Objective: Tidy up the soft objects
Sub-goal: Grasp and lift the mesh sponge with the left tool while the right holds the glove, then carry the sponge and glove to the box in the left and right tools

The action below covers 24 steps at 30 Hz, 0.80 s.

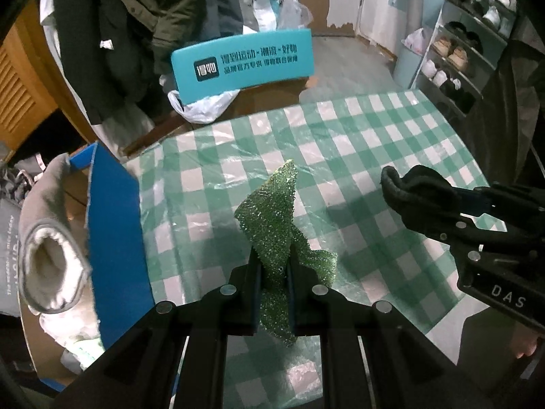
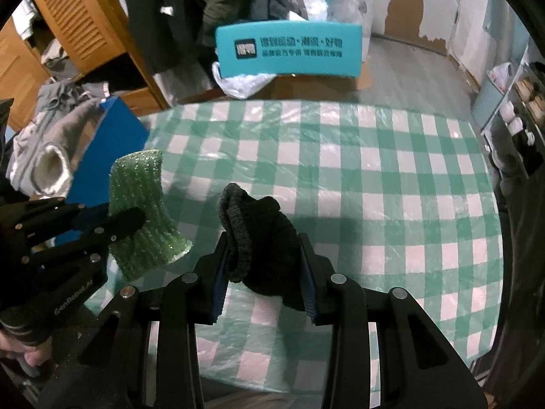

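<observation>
My left gripper is shut on a green sparkly scouring cloth and holds it above the checked table. The cloth also shows in the right wrist view, pinched by the left gripper. My right gripper is shut on a dark knitted sock, held above the table. In the left wrist view the right gripper holds the sock to the right of the cloth. A blue-sided cardboard box with a grey fleece-lined item stands at the table's left edge.
The box and grey item also show at left in the right wrist view. A teal box lid and a white plastic bag lie beyond the table. Hanging coats are at the back, a shoe rack at right.
</observation>
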Motion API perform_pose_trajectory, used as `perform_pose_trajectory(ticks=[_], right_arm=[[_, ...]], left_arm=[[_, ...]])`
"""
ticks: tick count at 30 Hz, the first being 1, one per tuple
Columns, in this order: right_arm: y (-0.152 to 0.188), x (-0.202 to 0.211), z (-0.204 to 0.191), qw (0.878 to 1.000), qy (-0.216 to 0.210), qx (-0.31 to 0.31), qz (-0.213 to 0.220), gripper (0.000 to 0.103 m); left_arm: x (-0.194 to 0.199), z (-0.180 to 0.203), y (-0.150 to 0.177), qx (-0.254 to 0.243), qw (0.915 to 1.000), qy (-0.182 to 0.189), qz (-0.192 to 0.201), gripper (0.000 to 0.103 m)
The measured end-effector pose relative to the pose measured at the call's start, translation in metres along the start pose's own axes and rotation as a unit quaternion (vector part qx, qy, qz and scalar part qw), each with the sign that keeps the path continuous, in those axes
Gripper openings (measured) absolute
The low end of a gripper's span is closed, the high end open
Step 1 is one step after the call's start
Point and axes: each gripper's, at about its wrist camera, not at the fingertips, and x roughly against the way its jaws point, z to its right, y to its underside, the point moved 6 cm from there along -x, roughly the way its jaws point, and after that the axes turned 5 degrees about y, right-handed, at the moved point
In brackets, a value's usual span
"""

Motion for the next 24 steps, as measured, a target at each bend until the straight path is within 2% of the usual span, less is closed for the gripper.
perform_pose_trajectory(ticks=[11, 24], right_arm=[[-0.006, 0.022, -0.025, 0.999, -0.039, 0.01, 0.02, 0.035], [-0.016, 0.034, -0.07, 0.996, -0.06, 0.049, 0.033, 0.035]], left_arm=[[0.028, -0.012, 0.002, -0.003, 0.9996, -0.012, 0.024, 0.012], [0.065, -0.044, 0.012, 0.02, 0.9981, -0.022, 0.054, 0.012]])
